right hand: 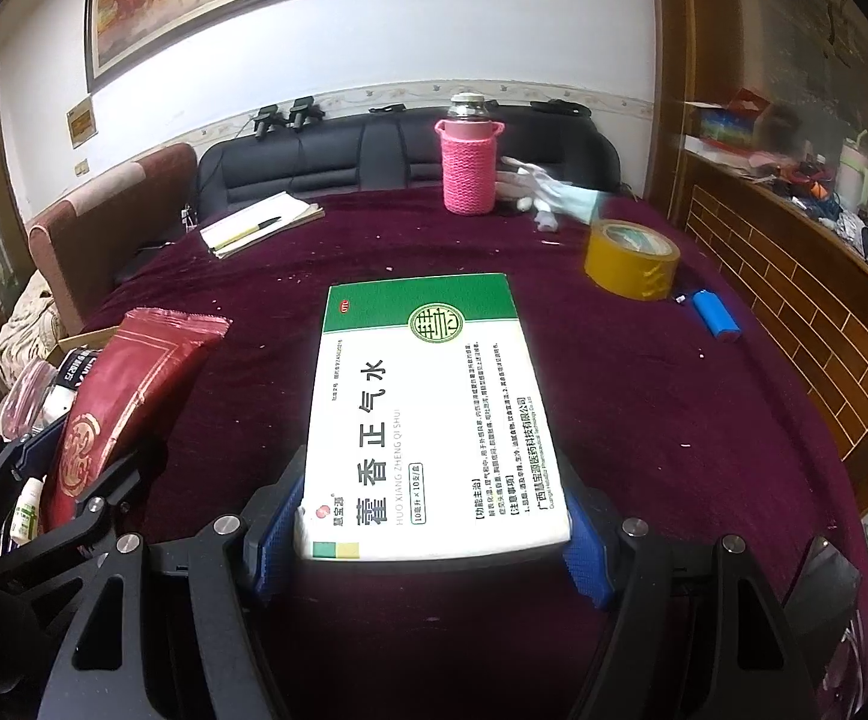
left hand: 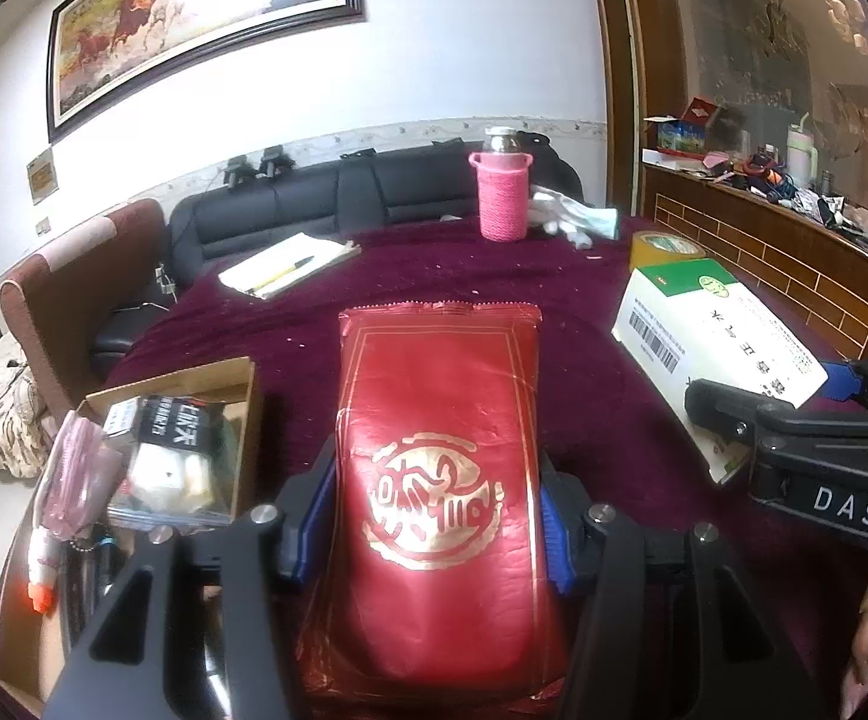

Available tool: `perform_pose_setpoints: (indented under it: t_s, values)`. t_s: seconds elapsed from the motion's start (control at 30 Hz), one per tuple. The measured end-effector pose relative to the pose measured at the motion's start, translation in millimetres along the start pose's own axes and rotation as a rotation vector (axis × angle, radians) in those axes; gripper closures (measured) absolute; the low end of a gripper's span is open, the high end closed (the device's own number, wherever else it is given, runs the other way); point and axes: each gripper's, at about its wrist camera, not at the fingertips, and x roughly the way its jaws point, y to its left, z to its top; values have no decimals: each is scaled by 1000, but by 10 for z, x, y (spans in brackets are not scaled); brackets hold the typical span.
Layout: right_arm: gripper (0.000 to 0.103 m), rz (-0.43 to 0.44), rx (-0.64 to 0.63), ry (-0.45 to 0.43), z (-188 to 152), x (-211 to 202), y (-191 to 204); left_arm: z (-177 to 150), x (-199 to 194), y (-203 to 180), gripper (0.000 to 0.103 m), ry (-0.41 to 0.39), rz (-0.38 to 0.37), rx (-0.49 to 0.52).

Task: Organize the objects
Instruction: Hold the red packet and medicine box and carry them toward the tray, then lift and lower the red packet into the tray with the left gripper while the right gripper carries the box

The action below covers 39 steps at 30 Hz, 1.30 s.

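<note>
**Both grippers loaded, beside the carton**

We hold two items at once above the maroon table [right hand: 644, 396]. The left gripper [left hand: 437, 519] is clamped on a red pouch [left hand: 440, 468], its blue pads [left hand: 314, 516] pressing the pouch's long sides. The right gripper [right hand: 434, 525] is clamped on a white-and-green box [right hand: 434, 414], gripped near its lower end and held roughly flat.

We take the cardboard carton [left hand: 242, 420] as our landmark. It sits at the table's left edge and already holds small packets, a pink bag and a little bottle. The pouch hangs just right of the carton, apart from it; the box lies farther right, well apart from the carton. Beyond the carton, toward the sofa, we see a notepad [right hand: 260, 228] with a pen, a pink-sleeved bottle [right hand: 470, 159], a tape roll [right hand: 632, 258] and a blue lighter [right hand: 716, 315].

We judge the step in hand to be carrying the pouch and box toward the carton. The next move calls for bringing the pouch over the carton's opening, lowering it onto the contents, then parting the fingers; the box would follow.
</note>
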Motion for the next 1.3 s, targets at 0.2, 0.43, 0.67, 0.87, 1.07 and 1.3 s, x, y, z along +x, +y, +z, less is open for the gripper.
perform_pose_setpoints:
  t_s: [0.2,0.43,0.67,0.87,1.07,1.3]
  values:
    - [26,26,3,9,39,36,75,-2,-27,112,48,-5,0,-25]
    - [25,38,5,11,59,42,107,-13,-18,167,48,8,16,-31]
    - [25,54,19,7,96,111,102,-25,27,244,48,23,28,-48]
    - [26,70,17,41,104,314,123,-16,40,253,48,20,18,-55]
    - [26,79,21,46,85,332,115,-20,41,261,48,25,27,-53]
    - [25,108,1,44,3,239,224,-46,-59,273,48,14,62,-39]
